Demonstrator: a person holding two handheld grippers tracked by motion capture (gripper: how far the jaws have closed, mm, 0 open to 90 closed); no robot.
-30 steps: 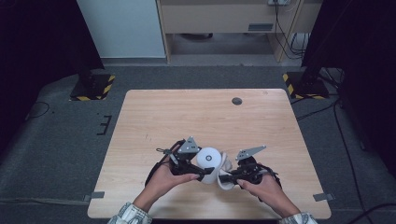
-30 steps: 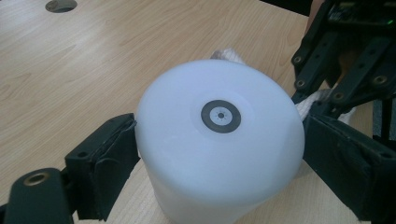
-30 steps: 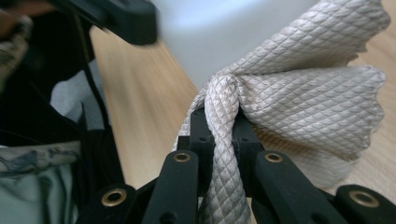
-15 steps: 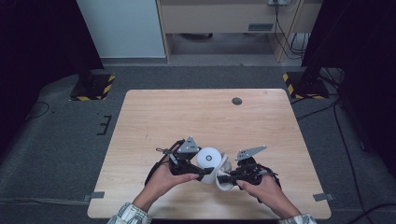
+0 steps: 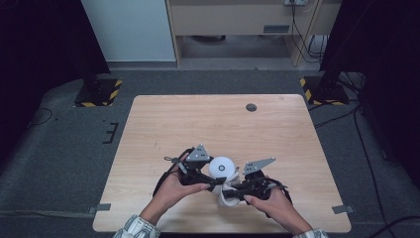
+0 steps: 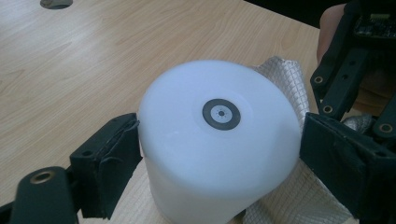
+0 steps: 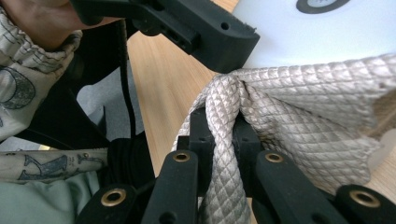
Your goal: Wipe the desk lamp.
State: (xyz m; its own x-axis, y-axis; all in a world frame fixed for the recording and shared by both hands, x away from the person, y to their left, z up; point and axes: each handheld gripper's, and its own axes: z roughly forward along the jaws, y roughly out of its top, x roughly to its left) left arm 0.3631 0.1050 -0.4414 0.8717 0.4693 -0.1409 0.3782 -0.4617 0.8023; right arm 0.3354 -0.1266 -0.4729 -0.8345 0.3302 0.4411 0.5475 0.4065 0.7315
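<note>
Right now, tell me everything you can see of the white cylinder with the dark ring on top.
The white cylinder looks like smooth matte plastic, with a small dark ring centred on its flat top. It stands upright near the wooden table's front edge, on a quilted grey-white cloth. The left gripper's black jaws flank its sides.

High overhead, two close tongs views

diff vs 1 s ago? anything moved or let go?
Almost nothing. The left gripper still straddles the white cylinder, its pads against the sides. The right gripper stays shut on the quilted cloth beside it. Both hands and the cylinder sit where they were on the table.
</note>
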